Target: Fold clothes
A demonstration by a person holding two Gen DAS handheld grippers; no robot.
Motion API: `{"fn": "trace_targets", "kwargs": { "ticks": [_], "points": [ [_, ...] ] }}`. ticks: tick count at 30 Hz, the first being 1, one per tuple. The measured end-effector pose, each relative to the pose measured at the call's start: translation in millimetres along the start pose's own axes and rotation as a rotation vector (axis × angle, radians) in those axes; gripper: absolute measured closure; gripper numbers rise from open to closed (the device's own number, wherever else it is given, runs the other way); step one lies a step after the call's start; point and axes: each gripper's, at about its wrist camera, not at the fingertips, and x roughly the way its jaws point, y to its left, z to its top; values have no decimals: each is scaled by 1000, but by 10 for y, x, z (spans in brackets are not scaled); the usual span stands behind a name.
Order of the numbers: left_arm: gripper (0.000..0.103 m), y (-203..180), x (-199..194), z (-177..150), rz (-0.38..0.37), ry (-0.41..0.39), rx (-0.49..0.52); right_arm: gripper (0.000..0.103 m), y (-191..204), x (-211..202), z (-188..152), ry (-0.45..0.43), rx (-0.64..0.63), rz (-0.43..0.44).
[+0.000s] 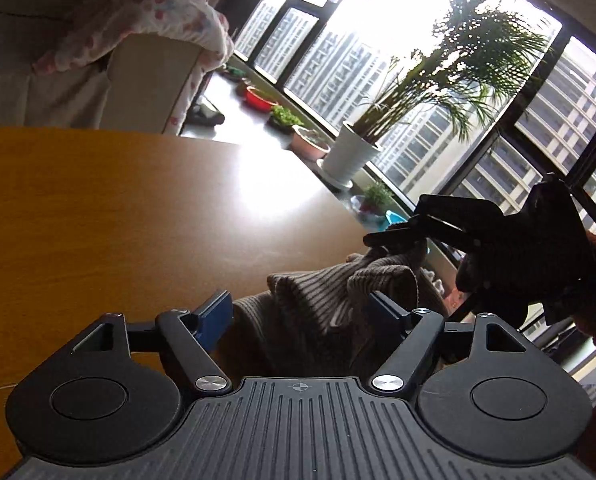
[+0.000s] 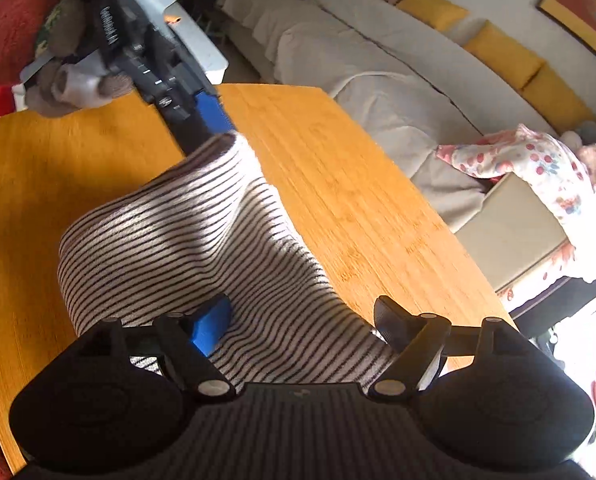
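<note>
Left claw (image 1: 302,312) spread around striped garment (image 1: 330,304), right claw (image 1: 394,238) pinching its top, wooden table (image 1: 117,208)

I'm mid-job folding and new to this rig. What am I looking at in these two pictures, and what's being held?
No robot here: a person holds a two-finger tool in each hand, each with a camera looking along its jaws. One picture is from the left gripper, the other from the right gripper. A striped garment lies on a wooden table, raised between the tools. Cloth sits inside both jaws, but they look apart, so a firm grip is unclear.
</note>
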Motion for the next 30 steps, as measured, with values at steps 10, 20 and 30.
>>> {"fn": "trace_targets", "kwargs": {
  "ticks": [10,20,30],
  "points": [
    [9,-48,-202,-19,29,-85,-29,14,-474,-403,-527,-162,614,-135],
    [3,-230,-310,-110,65,-53,-19,32,-598,46,-880,-197,879,-113],
    [75,-733,219,-135,121,39,266,32,-390,-81,-1000,-205,862,-200]
  ]
}}
